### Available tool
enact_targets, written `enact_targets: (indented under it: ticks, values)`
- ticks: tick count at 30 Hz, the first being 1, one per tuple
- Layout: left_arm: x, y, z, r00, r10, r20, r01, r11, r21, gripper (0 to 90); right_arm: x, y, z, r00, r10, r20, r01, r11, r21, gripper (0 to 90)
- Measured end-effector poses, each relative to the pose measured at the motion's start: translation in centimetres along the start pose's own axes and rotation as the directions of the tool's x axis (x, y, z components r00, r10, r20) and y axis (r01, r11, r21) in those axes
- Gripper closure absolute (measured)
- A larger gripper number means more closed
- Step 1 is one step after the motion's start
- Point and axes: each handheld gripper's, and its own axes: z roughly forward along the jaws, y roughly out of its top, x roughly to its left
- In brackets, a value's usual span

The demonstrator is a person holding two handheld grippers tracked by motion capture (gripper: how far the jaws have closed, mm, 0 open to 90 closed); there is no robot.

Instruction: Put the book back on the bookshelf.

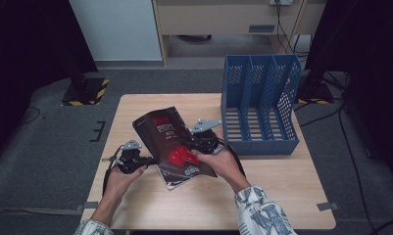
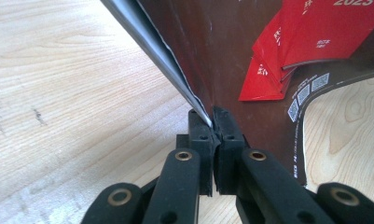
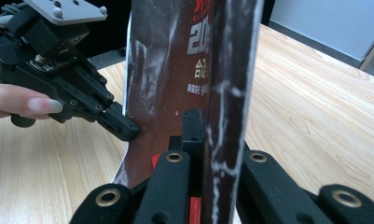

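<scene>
- A dark brown magazine (image 1: 170, 144) with red booklets printed on its cover is held above the wooden counter (image 1: 282, 186), slightly left of the counter's middle, tilted so the cover faces up toward the high view.
- The left gripper (image 1: 147, 159) is clamped on the magazine's left edge; in the left gripper view its two black jaws pinch the thin stack of pages (image 2: 211, 122) between them (the pads meet almost flush, with only the paper in the gap).
- The right gripper (image 1: 194, 146) is clamped on the opposite, right edge; the right gripper view looks along the magazine's edge (image 3: 226, 116), which stands upright between its jaws.
- That same view also shows the left gripper (image 3: 128, 130) biting the far edge, a fingertip resting on its body.
- A blue file rack (image 1: 260, 103) with three slots stands on the counter's right rear part, just beside the right gripper but apart from the magazine.
</scene>
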Motion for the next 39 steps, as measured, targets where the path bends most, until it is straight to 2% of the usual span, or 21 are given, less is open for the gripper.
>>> enact_targets:
  ticks: [10, 19, 24, 32, 37, 38, 39]
  values:
    - [0.4, 1.1, -0.8, 0.9991, 0.031, -0.03, -0.031, 0.9995, 0.004, 87.9, -0.7, 0.4, 0.1, 0.9999, 0.012, 0.006, -0.012, 1.0, -0.008, 85.3]
    - [0.6, 2.0, -2.0, 0.9961, 0.059, -0.065, -0.059, 0.9982, 0.002, 87.9, -0.5, 1.1, 0.3, 1.0, 0.005, -0.002, -0.005, 1.0, -0.018, 84.1]
    - [0.4, 2.9, -2.8, 0.9902, 0.097, -0.1, -0.097, 0.9953, 0.01, 88.0, -0.6, 1.5, 0.3, 1.0, 0.001, 0.01, -0.001, 1.0, -0.03, 84.0]
    - [0.2, 3.6, -3.4, 0.9854, 0.117, -0.124, -0.117, 0.9931, 0.006, 88.0, -0.7, 1.5, 0.1, 0.9999, 0.007, 0.01, -0.006, 0.999, -0.04, 84.2]
    - [0.0, 4.2, -3.9, 0.9791, 0.14, -0.148, -0.14, 0.9901, 0.009, 88.0, -0.8, 1.5, -0.1, 0.9999, 0.011, 0.01, -0.01, 0.999, -0.049, 85.5]
    - [-0.1, 4.5, -4.1, 0.9751, 0.155, -0.159, -0.155, 0.9879, 0.012, 88.0, -0.9, 1.6, -0.1, 0.9999, 0.011, 0.01, -0.01, 0.999, -0.052, 85.5]
    - [-0.1, 4.5, -4.1, 0.9751, 0.155, -0.159, -0.155, 0.9879, 0.012, 87.9, -0.9, 1.5, -0.1, 0.9999, 0.013, 0.008, -0.013, 0.998, -0.054, 85.5]
